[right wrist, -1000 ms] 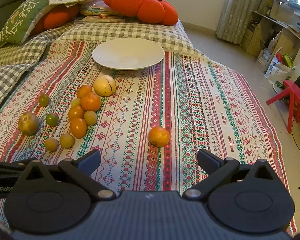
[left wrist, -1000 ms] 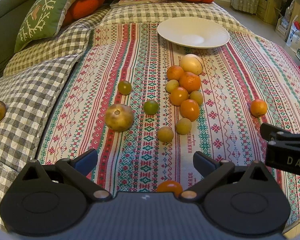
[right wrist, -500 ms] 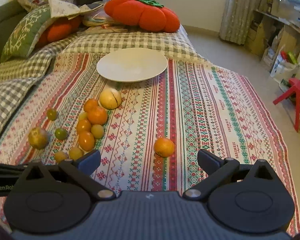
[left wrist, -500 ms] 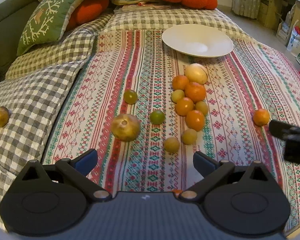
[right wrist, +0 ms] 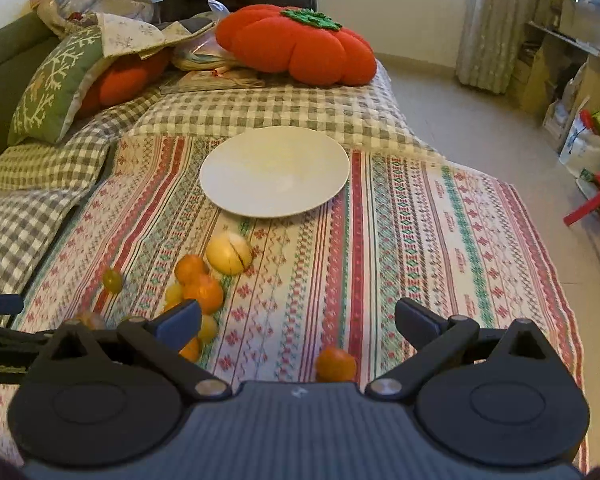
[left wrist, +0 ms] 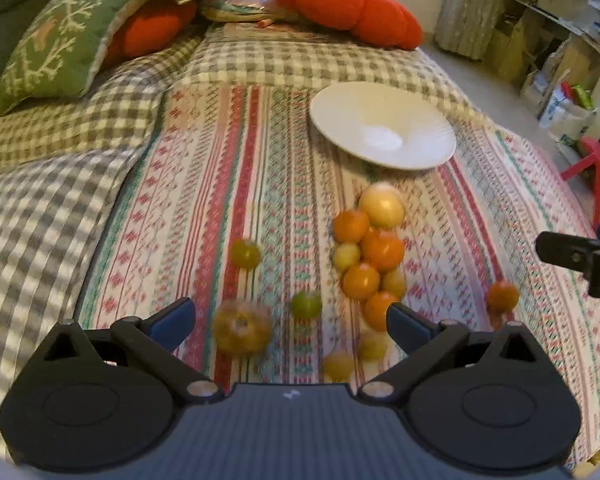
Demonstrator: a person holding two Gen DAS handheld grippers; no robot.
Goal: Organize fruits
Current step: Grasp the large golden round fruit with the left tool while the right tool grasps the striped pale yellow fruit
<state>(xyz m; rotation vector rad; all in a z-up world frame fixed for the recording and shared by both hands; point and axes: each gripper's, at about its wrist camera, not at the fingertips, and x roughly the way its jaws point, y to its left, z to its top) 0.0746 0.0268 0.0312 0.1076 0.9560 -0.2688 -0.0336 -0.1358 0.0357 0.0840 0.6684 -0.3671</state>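
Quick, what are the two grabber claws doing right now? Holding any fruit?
Left gripper: open, holding nothing.
Right gripper: open, holding nothing.

A bed carries everything, covered by a grey-and-white checked bedspread [right wrist: 260,110] with a striped embroidered cloth [right wrist: 420,240] spread over it. On the cloth, at its far end, sits a white plate [right wrist: 274,172]. Just nearer lies a pale yellow fruit [right wrist: 229,258], touching a tight cluster of oranges [left wrist: 382,249] and small yellow fruits [left wrist: 346,256]. To the cluster's left lie two green fruits [left wrist: 245,254], apart from each other, and a larger brownish fruit [left wrist: 242,327]. One orange [right wrist: 335,364] lies alone, well to the right. At the head of the bed rest a red pumpkin-shaped cushion [right wrist: 296,50] and a green patterned pillow [right wrist: 54,88].
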